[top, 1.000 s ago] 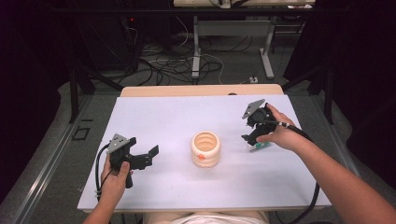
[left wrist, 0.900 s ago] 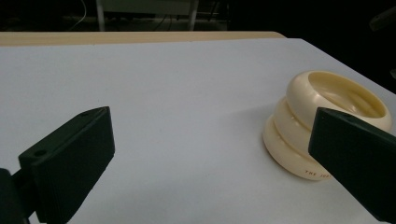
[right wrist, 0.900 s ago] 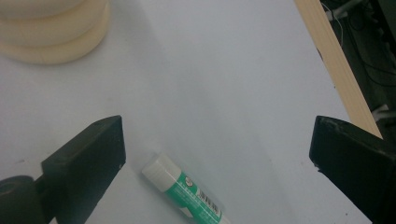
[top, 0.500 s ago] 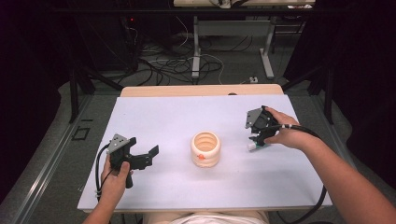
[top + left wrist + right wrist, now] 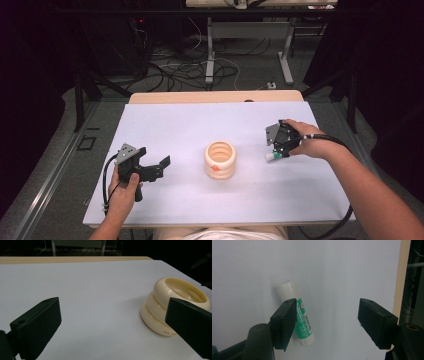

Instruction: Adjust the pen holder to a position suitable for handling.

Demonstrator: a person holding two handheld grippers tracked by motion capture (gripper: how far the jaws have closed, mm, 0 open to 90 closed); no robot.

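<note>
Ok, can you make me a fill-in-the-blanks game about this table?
1. The cream ringed cup stands in the ____ of the white table.
2. The glue stick has a green label and a ____ cap.
3. The right gripper has its fingers ____.
4. A small ____ ball lies inside the cup.

Missing words: middle, white, open, orange

cream ribbed cup (image 5: 220,160) centre | left gripper (image 5: 159,167) lower left, jaws apart | right gripper (image 5: 278,145) right, over glue stick (image 5: 273,157)
</note>
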